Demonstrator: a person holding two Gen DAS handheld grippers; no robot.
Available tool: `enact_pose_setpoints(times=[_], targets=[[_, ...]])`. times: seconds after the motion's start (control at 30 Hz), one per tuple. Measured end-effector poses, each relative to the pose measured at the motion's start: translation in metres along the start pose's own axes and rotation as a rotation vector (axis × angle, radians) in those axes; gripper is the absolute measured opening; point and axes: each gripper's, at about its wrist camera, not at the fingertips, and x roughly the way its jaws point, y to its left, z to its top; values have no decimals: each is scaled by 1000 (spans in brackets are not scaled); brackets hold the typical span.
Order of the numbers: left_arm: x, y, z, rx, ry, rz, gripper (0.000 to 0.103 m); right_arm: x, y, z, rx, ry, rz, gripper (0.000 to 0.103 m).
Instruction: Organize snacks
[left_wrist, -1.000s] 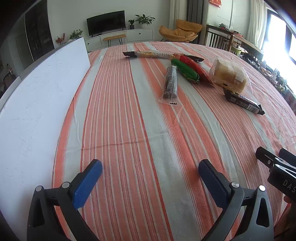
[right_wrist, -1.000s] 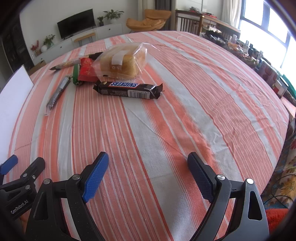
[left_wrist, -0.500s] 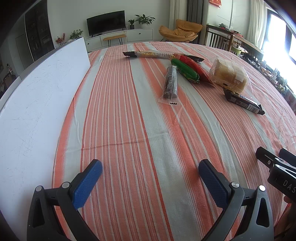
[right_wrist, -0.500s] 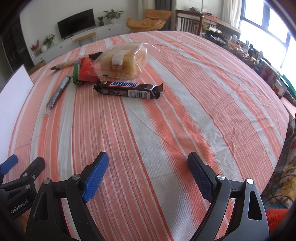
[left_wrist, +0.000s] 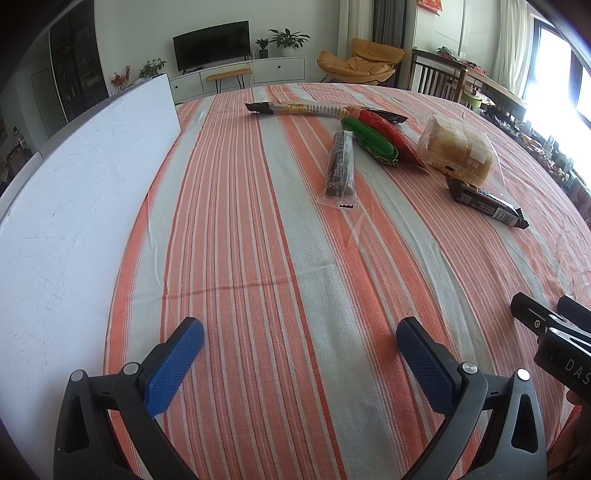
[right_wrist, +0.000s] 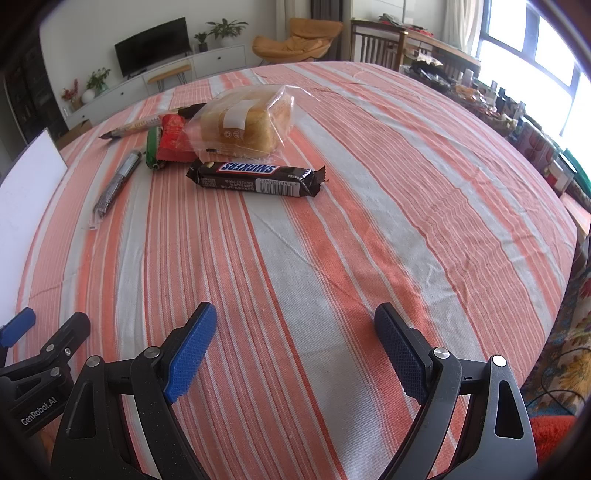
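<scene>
Left gripper (left_wrist: 300, 341) jaws spread wide, empty, right gripper (right_wrist: 295, 330) likewise, dark rectangular Snickers bar (right_wrist: 256, 178) ahead of right gripper, clear-bagged bread loaf (right_wrist: 245, 123) just beyond it, orange-striped tablecloth (right_wrist: 332, 258) beneath.

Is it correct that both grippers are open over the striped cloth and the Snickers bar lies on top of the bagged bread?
Not quite. In the right wrist view the Snickers bar lies on the striped cloth, in front of the bagged bread. Both grippers are open.
</scene>
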Motion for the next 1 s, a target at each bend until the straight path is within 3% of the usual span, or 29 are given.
enact_pose_setpoints(times=[0.63,0.8,1.0], targets=[[3,1,4,6,26,-5,103,0,0,0,0,1,1,90],[10,-4,21,34,124,-47,103,0,0,0,0,1,1,90],[5,-10,64,26,118,-105,103,0,0,0,0,1,2,91]])
